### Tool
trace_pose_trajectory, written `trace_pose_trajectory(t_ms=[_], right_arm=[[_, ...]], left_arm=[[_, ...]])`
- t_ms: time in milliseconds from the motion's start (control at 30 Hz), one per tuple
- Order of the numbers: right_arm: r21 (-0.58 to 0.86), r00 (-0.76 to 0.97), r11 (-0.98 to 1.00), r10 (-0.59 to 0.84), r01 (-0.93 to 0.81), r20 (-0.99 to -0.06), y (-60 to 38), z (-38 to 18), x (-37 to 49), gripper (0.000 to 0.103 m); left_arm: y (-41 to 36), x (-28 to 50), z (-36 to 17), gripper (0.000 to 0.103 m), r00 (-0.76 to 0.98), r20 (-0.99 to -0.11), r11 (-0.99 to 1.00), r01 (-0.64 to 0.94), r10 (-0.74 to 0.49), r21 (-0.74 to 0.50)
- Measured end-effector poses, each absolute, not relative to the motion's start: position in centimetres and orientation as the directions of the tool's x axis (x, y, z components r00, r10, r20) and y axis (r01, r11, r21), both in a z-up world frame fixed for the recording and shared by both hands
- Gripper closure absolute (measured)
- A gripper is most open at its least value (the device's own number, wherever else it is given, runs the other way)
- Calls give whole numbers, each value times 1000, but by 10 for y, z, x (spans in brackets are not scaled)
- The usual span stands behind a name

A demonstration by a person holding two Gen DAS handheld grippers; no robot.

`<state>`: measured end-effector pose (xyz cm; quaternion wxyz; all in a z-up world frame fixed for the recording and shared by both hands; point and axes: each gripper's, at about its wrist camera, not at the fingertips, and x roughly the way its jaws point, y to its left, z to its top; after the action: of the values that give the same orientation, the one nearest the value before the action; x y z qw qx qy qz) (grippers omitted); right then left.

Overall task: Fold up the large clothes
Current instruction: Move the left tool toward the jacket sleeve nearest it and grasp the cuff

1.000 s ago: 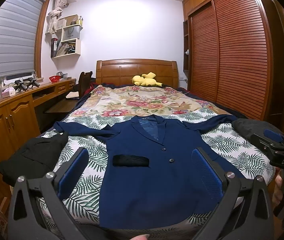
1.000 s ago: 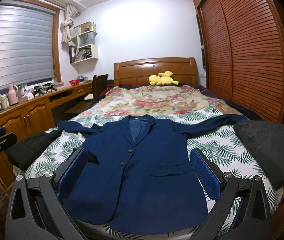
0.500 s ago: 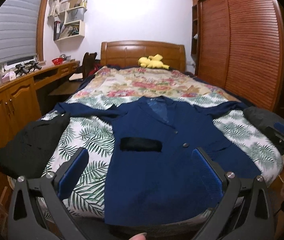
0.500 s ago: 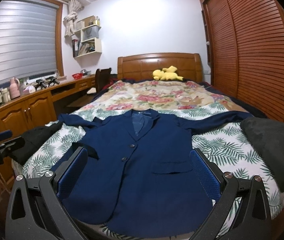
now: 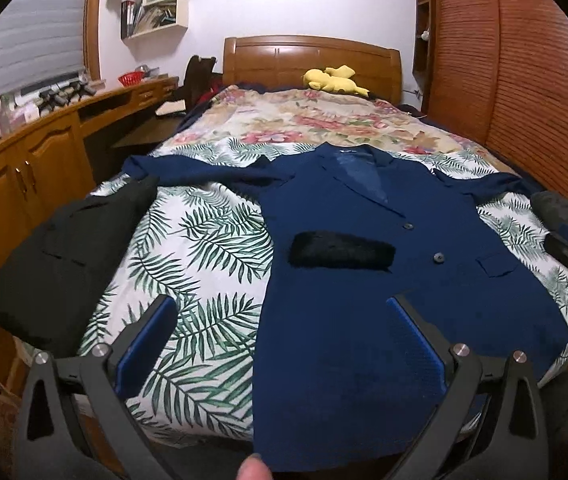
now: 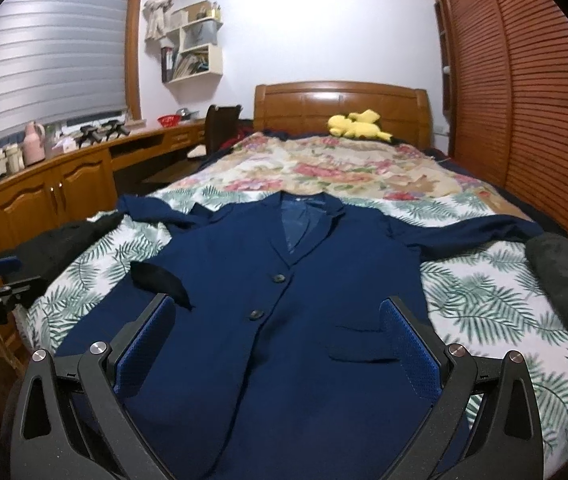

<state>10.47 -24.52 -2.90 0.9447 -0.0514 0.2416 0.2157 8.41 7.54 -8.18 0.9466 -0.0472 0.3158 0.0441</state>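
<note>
Navy jacket [image 6: 276,320], spread flat, front up, on near half of bed [image 6: 483,300].
Left claw [image 5: 280,344] and right claw [image 6: 276,340]: both wide, holding nothing, above jacket hem; black garment [image 5: 56,256] at left bed edge.

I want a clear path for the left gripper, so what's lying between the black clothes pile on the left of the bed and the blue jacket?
Only bare leaf-print bedspread separates the black pile from the blue jacket; the left wrist view shows it.
</note>
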Motion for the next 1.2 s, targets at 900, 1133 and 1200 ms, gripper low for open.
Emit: trace_pose_trajectory(t_ms=[900, 1133, 1200], right_arm=[[-5, 643, 794, 489, -608, -590, -141, -114, 268, 0], [33, 622, 791, 505, -611, -599, -144, -122, 274, 0], [35, 622, 792, 505, -609, -598, -144, -123, 275, 0]], left_arm=[[183, 259, -113, 0, 731, -681, 984, -141, 28, -111], [201, 324, -130, 1, 713, -701, 976, -175, 38, -125], [206, 343, -135, 2, 707, -706, 975, -178, 32, -134]])
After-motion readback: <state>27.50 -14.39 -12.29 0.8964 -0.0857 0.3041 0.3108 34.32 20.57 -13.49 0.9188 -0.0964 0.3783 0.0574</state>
